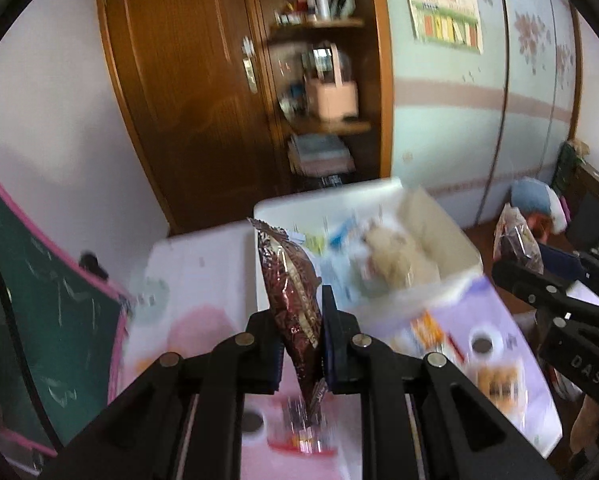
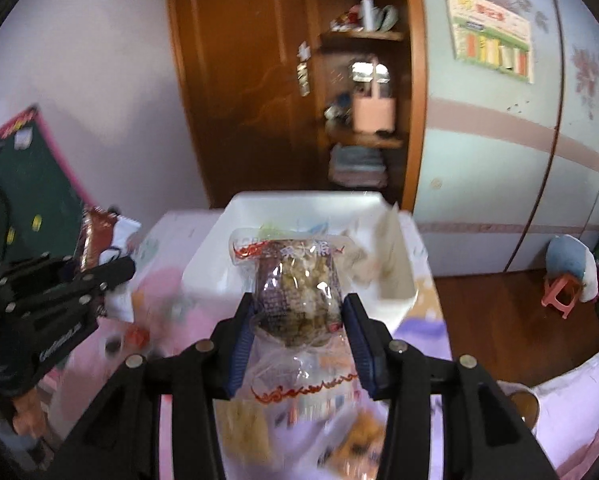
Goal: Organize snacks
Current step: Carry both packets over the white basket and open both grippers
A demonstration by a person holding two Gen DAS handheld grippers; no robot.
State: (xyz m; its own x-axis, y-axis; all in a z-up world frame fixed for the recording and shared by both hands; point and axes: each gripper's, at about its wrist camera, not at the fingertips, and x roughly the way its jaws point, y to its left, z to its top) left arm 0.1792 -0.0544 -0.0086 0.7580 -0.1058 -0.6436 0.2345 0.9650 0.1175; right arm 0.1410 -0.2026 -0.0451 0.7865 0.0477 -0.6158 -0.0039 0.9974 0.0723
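Note:
In the left wrist view my left gripper is shut on a dark brown foil snack packet, held upright above the table. A white bin with several snacks in it stands just beyond. My right gripper is shut on a clear packet of brown crunchy snack, held in the air in front of the same white bin. Each gripper shows in the other's view: the right gripper with its clear packet, and the left gripper with its brown packet.
A pink and lilac patterned cloth covers the table, with loose snack packets on it. A green chalkboard leans at the left. Behind the bin are a wooden door and open shelves. A pink stool stands on the floor at the right.

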